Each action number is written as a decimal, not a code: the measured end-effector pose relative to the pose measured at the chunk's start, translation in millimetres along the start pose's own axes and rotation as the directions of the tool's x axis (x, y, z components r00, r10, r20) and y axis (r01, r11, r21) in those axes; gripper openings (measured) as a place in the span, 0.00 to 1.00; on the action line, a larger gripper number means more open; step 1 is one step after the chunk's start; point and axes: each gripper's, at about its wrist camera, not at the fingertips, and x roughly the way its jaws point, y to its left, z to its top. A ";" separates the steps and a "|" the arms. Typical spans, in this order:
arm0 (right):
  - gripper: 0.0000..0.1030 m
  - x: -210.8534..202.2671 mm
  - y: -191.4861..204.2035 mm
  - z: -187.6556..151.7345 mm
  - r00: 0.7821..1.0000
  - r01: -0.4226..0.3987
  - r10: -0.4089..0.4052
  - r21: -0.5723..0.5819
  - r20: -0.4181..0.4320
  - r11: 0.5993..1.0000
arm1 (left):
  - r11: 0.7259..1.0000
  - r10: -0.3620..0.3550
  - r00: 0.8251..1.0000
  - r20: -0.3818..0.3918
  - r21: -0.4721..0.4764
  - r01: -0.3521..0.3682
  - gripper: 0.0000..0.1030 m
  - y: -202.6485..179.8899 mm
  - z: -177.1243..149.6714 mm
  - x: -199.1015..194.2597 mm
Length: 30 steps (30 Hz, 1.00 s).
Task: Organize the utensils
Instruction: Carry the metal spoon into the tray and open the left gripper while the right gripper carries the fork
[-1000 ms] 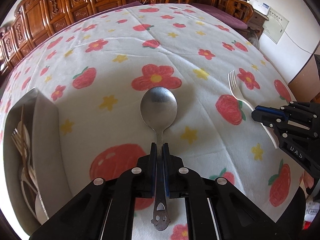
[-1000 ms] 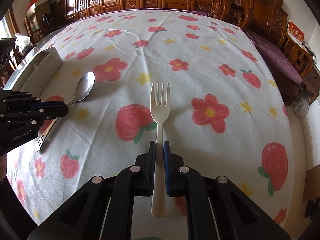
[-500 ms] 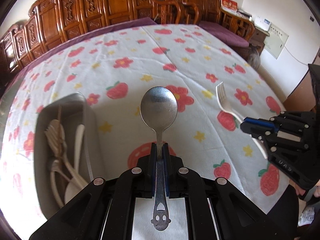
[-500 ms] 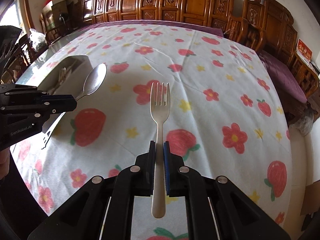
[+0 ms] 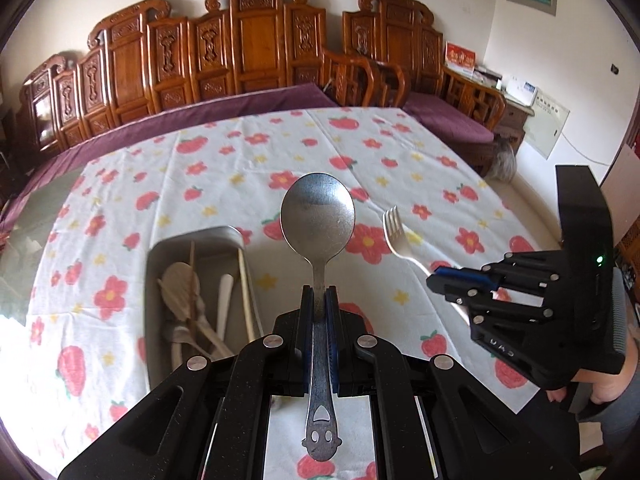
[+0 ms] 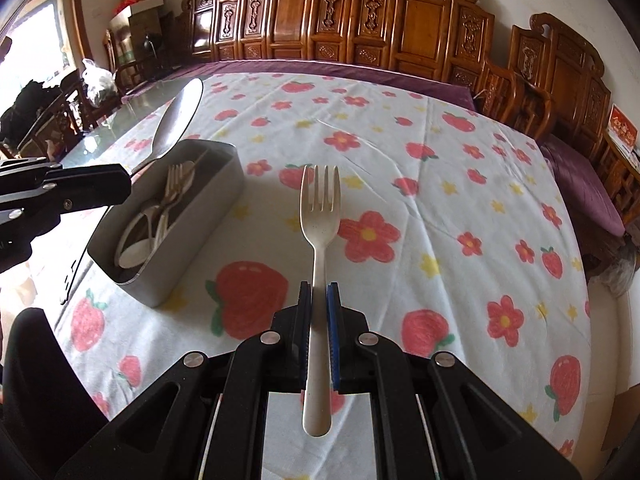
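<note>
Spoon [image 5: 317,216] dull brushed metal; fork [image 6: 320,208] matt speckled plastic; tablecloth [image 6: 420,208] printed cloth.

- The left gripper [image 5: 319,300] points steeply down, jaws clamped tight on a spoon [image 5: 318,216] handle.
- The right gripper [image 6: 319,296], at its three o'clock, tilts down too, clamping a fork [image 6: 320,216].
</note>
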 end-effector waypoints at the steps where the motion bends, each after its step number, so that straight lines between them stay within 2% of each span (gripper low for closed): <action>1: 0.09 -0.3 3.0 1.1 1.000 -0.002 0.002 -0.002 0.002 1.000 | 1.000 0.001 1.000 0.004 -0.002 -0.001 0.05 1.8 0.0 -2.5; 8: 0.09 -2.6 20.6 11.3 1.000 -0.023 0.024 -0.013 0.016 1.000 | 0.999 0.022 1.000 0.019 -0.036 -0.021 0.05 26.2 1.6 -9.5; 17: 0.09 -0.5 32.8 21.1 0.998 -0.054 0.054 -0.027 0.025 0.998 | 0.993 0.067 0.998 0.006 -0.095 -0.066 0.05 68.0 0.1 2.6; 23: 0.09 5.6 37.6 22.5 0.997 -0.071 0.072 -0.028 0.019 0.997 | 0.988 0.082 0.996 -0.031 -0.130 -0.085 0.05 90.6 -6.6 19.9; 30: 0.09 14.6 41.8 20.3 0.996 -0.088 0.088 -0.029 0.004 0.996 | 0.982 0.085 0.990 -0.114 -0.160 -0.103 0.05 105.7 -25.7 57.6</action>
